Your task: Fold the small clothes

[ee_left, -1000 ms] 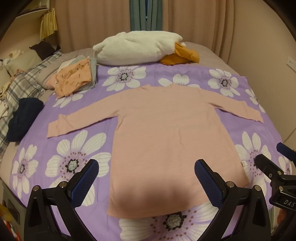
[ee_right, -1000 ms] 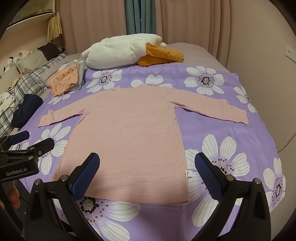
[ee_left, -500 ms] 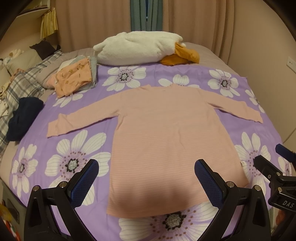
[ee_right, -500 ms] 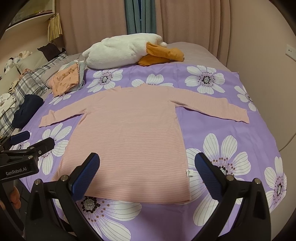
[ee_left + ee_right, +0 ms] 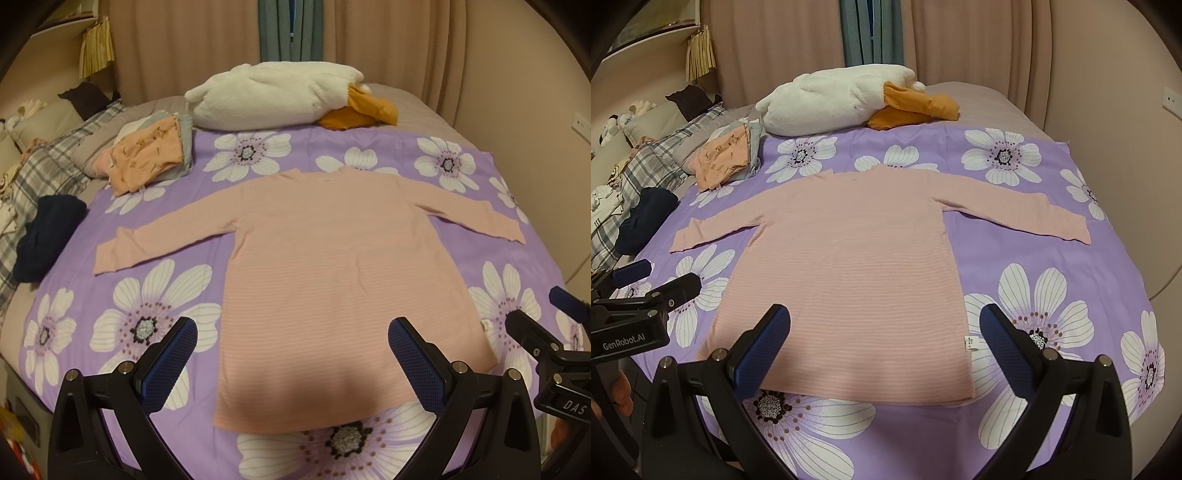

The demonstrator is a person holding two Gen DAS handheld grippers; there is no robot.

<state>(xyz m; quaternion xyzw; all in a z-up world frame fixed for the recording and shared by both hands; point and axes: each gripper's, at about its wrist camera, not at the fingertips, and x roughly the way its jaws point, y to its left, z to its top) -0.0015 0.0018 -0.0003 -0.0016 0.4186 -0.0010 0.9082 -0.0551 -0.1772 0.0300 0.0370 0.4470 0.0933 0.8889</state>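
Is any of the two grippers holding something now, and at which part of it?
Nothing is held. The left gripper and the right gripper are both open above the hem of the pink shirt, which lies flat.

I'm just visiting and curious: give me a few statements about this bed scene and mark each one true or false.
1. The pink long-sleeved top lies spread flat with both sleeves stretched out. True.
2. The left gripper is clamped on the top's hem. False: its jaws stand open above the hem, holding nothing.
3. A white plush pillow lies beyond the top, near the curtains. True.
4. The right gripper is open and empty. True.
5. The purple flowered sheet is green with stripes. False: it is purple with big white flowers.
6. The folded orange clothes sit on top of the pink top. False: they lie apart from it, beyond its left sleeve.
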